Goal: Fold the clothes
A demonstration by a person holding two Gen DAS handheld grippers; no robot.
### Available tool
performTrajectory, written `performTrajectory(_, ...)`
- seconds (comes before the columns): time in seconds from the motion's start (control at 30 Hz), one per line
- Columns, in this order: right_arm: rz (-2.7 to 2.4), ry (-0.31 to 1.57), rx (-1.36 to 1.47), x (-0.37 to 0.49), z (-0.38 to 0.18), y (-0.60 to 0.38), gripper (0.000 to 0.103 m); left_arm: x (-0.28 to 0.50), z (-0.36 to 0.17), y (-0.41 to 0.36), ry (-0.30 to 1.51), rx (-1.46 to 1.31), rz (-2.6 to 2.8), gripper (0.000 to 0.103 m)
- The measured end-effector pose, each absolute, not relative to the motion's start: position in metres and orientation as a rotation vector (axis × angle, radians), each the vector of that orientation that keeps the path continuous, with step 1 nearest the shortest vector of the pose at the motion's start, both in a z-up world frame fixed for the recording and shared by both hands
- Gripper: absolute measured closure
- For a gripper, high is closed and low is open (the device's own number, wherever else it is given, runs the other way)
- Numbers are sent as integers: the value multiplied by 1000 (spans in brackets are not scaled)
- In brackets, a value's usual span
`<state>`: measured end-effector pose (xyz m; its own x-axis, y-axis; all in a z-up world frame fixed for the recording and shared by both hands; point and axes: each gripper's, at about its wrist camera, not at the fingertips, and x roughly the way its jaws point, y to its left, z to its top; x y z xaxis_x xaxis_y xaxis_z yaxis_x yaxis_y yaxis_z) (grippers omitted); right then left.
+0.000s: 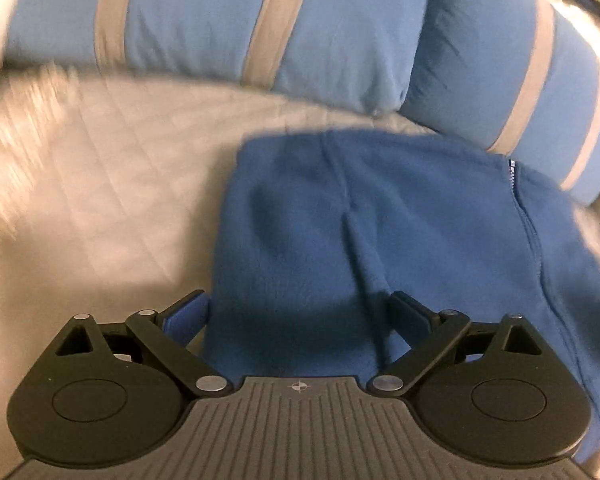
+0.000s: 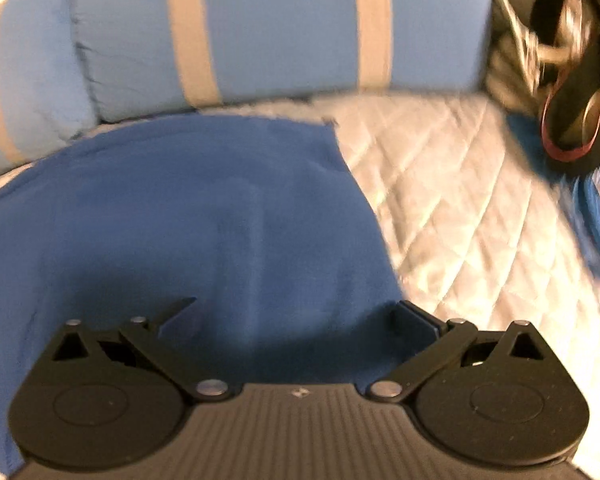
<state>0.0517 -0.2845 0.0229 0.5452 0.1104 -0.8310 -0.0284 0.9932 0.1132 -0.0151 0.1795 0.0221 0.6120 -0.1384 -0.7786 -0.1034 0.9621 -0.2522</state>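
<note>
A blue fleece garment (image 1: 340, 220) lies flat on a pale quilted bed cover (image 1: 100, 168), its zipper (image 1: 518, 192) running down one side in the left wrist view. The left gripper (image 1: 300, 312) hangs low over the fleece near its left edge, jaws spread wide with nothing between them. The right gripper (image 2: 296, 316) hovers over the fleece's right edge, jaws also wide. Behind stand light blue pillows (image 2: 280, 32) with tan stripes. Both views are blurred.
</note>
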Motion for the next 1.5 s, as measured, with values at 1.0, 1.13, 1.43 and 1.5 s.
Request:
performTrajectory(1.0,123,942,610,60,-6,-398,1,-11,7,270,893,-720,-35,1)
performTrajectory(1.13,160,966,672,56,-14,-402,1,-8,2,269,915,-753,-99,1)
performTrajectory(1.43,368,1038,784,73,-22,-373,1,6,-17,245,1030,-867,-339,1)
performTrajectory(1.5,376,1041,801,76,-24,-374,1,6,-19,244,1038,-880,-353,1)
